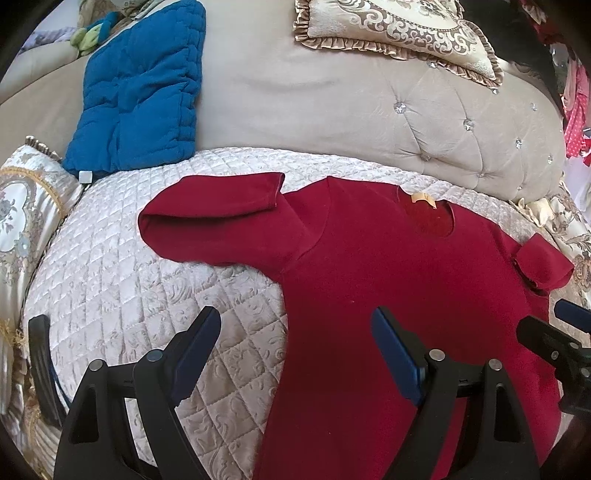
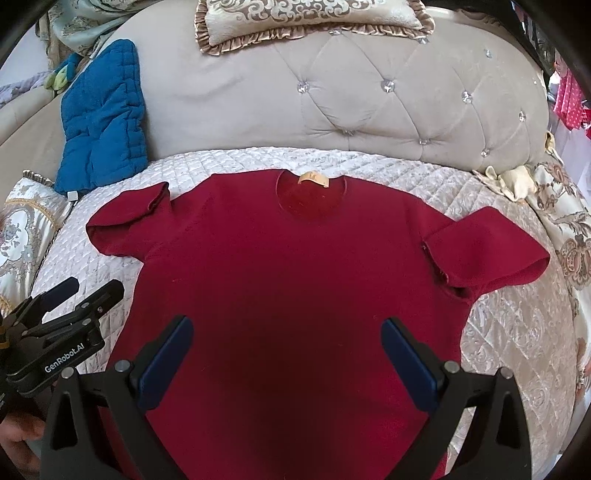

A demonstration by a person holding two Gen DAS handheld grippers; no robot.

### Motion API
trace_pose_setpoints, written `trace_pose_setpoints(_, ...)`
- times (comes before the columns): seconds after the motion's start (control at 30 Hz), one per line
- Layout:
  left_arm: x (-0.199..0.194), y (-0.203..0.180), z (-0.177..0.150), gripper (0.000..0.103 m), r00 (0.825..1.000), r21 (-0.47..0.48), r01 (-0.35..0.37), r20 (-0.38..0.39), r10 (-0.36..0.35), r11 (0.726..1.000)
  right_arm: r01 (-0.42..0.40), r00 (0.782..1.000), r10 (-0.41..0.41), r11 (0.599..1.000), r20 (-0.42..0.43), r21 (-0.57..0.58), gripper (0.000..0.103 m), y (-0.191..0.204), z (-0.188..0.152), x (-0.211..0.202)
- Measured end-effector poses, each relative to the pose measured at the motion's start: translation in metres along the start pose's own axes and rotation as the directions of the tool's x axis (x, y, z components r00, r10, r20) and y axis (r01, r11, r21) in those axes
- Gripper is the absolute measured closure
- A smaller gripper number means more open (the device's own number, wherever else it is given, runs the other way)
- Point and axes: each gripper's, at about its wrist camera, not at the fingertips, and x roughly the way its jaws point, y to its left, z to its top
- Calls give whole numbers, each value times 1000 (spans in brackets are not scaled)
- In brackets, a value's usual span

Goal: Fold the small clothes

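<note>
A red shirt (image 2: 295, 266) lay spread flat and face up on a quilted cover (image 2: 517, 332), its collar toward the tufted headboard (image 2: 369, 110) at the top of the frame and its hem toward the cameras, apparently laid out that way so the first fold could be made from either side. Both sleeves were already turned in on themselves: the left sleeve (image 1: 210, 206) doubled back at upper left of the left wrist view, the right sleeve (image 2: 484, 254) bunched at the right of the right wrist view. A tan label (image 2: 313, 179) showed inside the neck opening.

The right gripper (image 2: 286, 354) hung with its jaws wide apart and nothing between them, centred over the lower body of the shirt; whether its tips touched the cloth could not be told. The left gripper (image 1: 295, 350) was likewise spread and empty, straddling the shirt's left edge at the bottom of its frame, one finger over the quilted cover and the other over red cloth. That placement suggested each tool was lined up for a side of the garment, with no fold begun on the body.

A blue padded garment (image 1: 140, 88) leaned against the headboard at upper left, well apart from the shirt, and a ruffled cushion (image 2: 314, 22) sat at top centre.
</note>
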Motion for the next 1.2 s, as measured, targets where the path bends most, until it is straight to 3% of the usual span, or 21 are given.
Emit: trace_pose_setpoints(1.2, 9, 3, 1, 38, 1000, -11, 4, -9, -5, 1000, 38, 999, -38, 999, -33, 13, 0, 7, 0, 29)
